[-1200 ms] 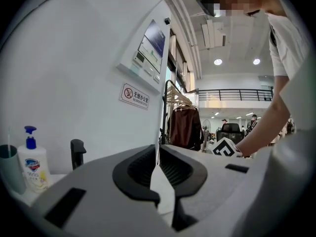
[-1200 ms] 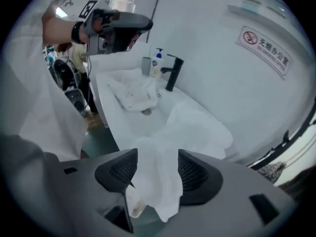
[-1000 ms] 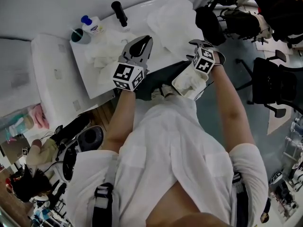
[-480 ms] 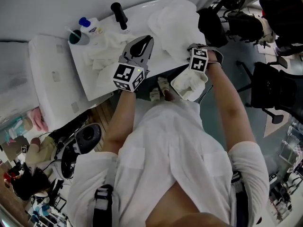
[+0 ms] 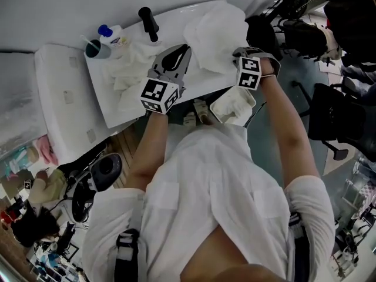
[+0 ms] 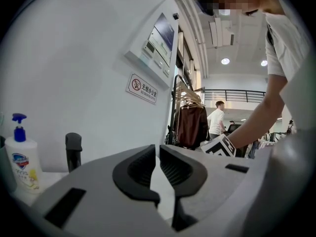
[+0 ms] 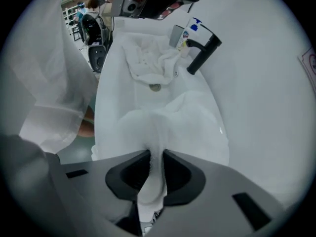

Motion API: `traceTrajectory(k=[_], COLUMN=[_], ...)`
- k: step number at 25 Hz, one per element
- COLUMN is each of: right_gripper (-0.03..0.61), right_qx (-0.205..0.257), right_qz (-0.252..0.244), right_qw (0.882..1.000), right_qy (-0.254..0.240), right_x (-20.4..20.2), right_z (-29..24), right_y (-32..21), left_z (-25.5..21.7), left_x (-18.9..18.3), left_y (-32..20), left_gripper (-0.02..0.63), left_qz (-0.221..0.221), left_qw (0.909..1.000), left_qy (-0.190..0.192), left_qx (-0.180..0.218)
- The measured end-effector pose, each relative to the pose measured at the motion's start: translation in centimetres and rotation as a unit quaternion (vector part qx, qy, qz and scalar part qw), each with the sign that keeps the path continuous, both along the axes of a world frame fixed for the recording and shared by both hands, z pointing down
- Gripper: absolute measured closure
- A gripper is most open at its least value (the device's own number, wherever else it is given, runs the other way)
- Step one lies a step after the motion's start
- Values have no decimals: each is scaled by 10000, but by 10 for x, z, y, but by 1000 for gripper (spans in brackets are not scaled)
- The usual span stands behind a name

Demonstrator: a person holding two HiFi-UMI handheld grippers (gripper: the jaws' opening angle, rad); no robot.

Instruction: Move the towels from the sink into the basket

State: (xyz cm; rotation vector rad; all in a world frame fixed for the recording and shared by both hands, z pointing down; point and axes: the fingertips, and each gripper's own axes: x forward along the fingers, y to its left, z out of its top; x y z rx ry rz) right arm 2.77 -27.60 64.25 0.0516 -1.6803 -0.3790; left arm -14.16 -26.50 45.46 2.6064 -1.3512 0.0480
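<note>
Against a second earlier, the right tool [image 5: 238, 56] had left its place over the basket [image 5: 215, 108] and moved up the frame to the upper right end of the sink [image 5: 173, 28]. Its jaws had just been closing, and now pinched a raised fold of the gripped towel [image 5: 212, 25]. The left tool [image 5: 181, 50] showed little change, its jaws all but together with nothing between them.

The basket held one folded towel [image 5: 235, 103]. The sink held the gripped towel at its right end and a crumpled towel [image 5: 130, 63] at its left end, beside the cup [image 5: 97, 47] and soap bottle [image 5: 113, 31].

Bare basin around the drain [image 7: 155, 87] lay between the two sink towels, below the black faucet [image 5: 148, 17]. The left tool hung over the sink's front edge there. The basket sat just below that edge, close against the person's shirt [image 5: 205, 181].
</note>
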Motion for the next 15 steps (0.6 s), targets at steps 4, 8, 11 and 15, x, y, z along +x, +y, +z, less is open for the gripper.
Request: traceTrajectory(k=[4,8,11,15], right_gripper=[492,494,492,483], right_qx=[264,362,279,-2], right_qz=[-93,-170,-236,-335], right_qw=[9996,9991,9993,9994], right_qy=[-89,-104,-42,-8], right_x=[-13,-27,-31,-38], right_z=[-15,-20,-17,-5], right_y=[-34,-60,-77,-90], left_z=[-1,1,3,10], left_x=[1,-5,-11,-14], left_y=[-7,-15,-22,-30], left_gripper=[581,581,581,581], left_qz=[-16,-119,-209,-273], left_qw=[10000,9999,9998,9996], left_qy=[-14,-21,-19,-2], left_qx=[4,-8,-37,-115])
